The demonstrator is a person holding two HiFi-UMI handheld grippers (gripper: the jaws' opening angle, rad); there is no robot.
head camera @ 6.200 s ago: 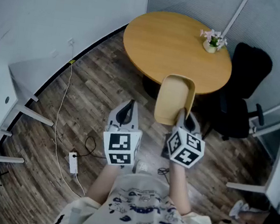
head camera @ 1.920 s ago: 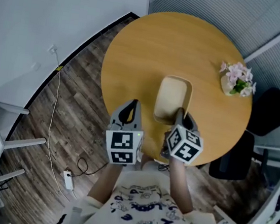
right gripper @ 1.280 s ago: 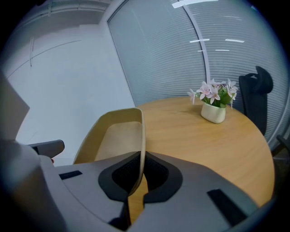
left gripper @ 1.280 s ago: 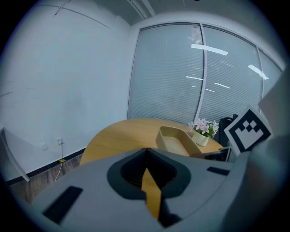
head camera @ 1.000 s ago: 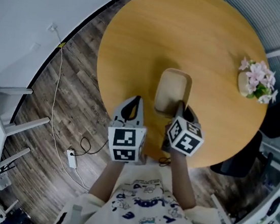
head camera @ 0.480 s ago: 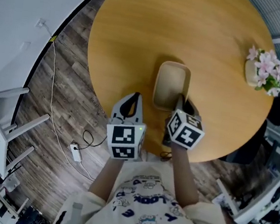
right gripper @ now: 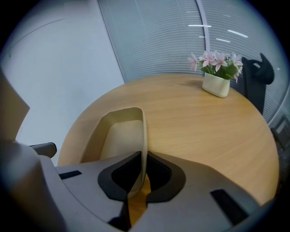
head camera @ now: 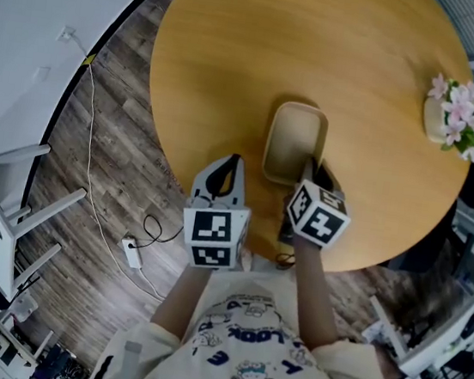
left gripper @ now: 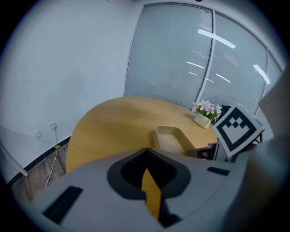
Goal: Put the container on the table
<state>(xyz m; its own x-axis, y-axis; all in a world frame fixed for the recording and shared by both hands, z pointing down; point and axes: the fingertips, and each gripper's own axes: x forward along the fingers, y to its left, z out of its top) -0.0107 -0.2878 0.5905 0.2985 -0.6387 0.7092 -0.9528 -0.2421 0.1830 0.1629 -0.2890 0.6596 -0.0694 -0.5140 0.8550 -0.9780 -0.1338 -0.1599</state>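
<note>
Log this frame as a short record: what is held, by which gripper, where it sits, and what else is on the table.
held object: beige rectangular container, empty
holder: right gripper, jaws clamped on its wall near the right corner
left gripper: jaws together, nothing between them
location: at the near side of the round wooden table; contact with the top unclear
also on table: white pot of pink flowers, far right, apart from the container

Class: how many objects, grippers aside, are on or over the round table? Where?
2: the container, near the table's front edge, gripped by the right gripper; the flower pot at the right edge. None seems hidden.
</note>
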